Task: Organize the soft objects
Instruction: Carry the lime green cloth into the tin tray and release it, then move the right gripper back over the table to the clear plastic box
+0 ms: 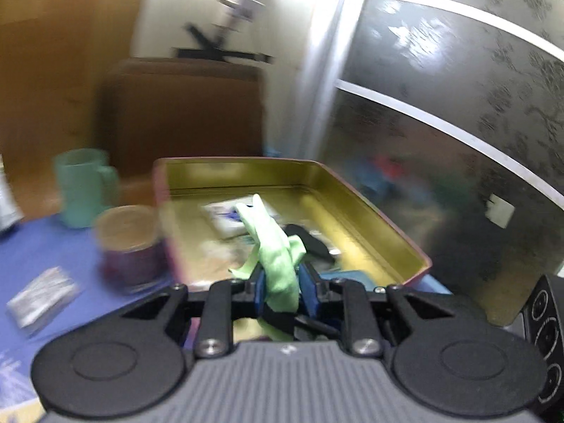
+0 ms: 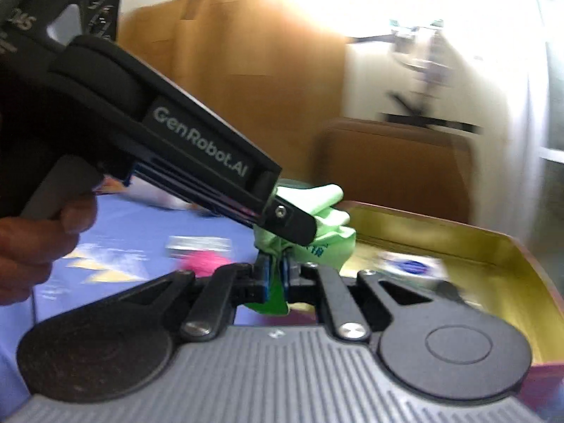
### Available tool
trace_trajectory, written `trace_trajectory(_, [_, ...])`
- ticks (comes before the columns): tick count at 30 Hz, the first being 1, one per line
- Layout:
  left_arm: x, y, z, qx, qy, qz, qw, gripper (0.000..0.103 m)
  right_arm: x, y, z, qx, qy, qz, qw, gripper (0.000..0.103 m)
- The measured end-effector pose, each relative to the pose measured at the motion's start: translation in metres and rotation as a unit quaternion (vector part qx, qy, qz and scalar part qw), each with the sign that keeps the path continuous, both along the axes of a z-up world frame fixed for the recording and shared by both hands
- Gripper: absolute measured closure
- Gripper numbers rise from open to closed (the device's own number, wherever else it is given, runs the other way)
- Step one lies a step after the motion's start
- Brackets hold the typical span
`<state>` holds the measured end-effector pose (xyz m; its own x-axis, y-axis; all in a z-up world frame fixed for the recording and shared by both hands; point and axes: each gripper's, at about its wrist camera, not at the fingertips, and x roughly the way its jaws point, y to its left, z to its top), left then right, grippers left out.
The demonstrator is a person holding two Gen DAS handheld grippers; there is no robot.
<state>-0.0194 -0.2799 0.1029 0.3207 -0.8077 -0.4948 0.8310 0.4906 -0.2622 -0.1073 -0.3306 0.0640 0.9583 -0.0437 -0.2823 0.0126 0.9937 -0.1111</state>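
My left gripper [image 1: 281,283] is shut on a light green cloth [image 1: 273,243], held above the near end of an open gold tin box [image 1: 356,194]. My right gripper [image 2: 276,276] is shut on the same green cloth [image 2: 326,225], by the tin's [image 2: 493,257] left edge. The left gripper's black body [image 2: 197,148] crosses the right wrist view from upper left, and its tip touches the cloth. A white packet [image 1: 225,213] and a dark item [image 1: 310,243] lie inside the tin.
A mint green mug [image 1: 84,187] and a round tin with a tan lid [image 1: 128,239] stand left of the box on the blue tablecloth [image 1: 42,250]. A silver packet [image 1: 40,296] lies at the near left. A pink fluffy thing [image 2: 204,261] lies on the cloth. A brown chair [image 1: 183,112] stands behind.
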Motion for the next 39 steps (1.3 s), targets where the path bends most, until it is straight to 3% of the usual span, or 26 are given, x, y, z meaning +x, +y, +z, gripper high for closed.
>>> trace_trajectory(3, [-0.001, -0.041, -0.008, 0.017, 0.0, -0.011, 0.9998, 0.07, -0.003, -0.035, -0.003, 0.004, 0.013, -0.061, 0.998, 0.093])
trace_trajectory(5, [-0.006, -0.059, -0.016, 0.041, -0.02, 0.008, 0.9989, 0.051, -0.003, -0.055, -0.007, -0.005, 0.027, -0.105, 0.994, 0.091])
trace_trajectory(7, [-0.012, -0.07, -0.021, 0.06, -0.05, 0.031, 0.9964, 0.049, -0.001, -0.076, -0.011, -0.006, 0.039, -0.148, 0.988, 0.086])
trace_trajectory(9, [-0.015, -0.071, -0.025, 0.067, -0.06, 0.036, 0.9953, 0.047, 0.004, -0.089, -0.015, -0.01, 0.049, -0.188, 0.981, 0.061])
trace_trajectory(10, [-0.015, -0.069, -0.026, 0.069, -0.061, 0.04, 0.995, 0.046, 0.004, -0.096, -0.017, -0.007, 0.044, -0.206, 0.977, 0.037])
trace_trajectory(11, [-0.013, -0.066, -0.026, 0.071, -0.062, 0.045, 0.9945, 0.045, 0.001, -0.102, -0.018, 0.0, 0.034, -0.221, 0.975, 0.023])
trace_trajectory(16, [-0.005, -0.041, -0.024, 0.071, -0.061, 0.078, 0.9925, 0.041, -0.001, -0.11, -0.018, 0.02, 0.015, -0.247, 0.969, 0.021])
trace_trajectory(21, [-0.002, -0.012, -0.025, 0.082, -0.058, 0.111, 0.9888, 0.041, -0.004, -0.096, -0.016, 0.024, -0.017, -0.236, 0.971, 0.021])
trace_trajectory(26, [0.002, 0.023, -0.028, 0.089, -0.056, 0.15, 0.9831, 0.032, -0.002, -0.071, -0.009, 0.027, -0.032, -0.199, 0.979, 0.021])
trace_trajectory(32, [0.019, 0.082, -0.041, 0.088, -0.039, 0.203, 0.9743, 0.032, 0.014, -0.021, -0.004, 0.001, -0.024, -0.133, 0.991, 0.021])
trace_trajectory(36, [0.037, 0.133, -0.059, 0.09, -0.023, 0.258, 0.9616, 0.032, 0.026, 0.014, -0.001, -0.005, -0.012, -0.065, 0.998, 0.021])
trace_trajectory(39, [0.054, 0.17, -0.076, 0.114, -0.024, 0.32, 0.9402, 0.032, 0.041, 0.038, -0.002, 0.0, 0.015, -0.001, 1.0, 0.022])
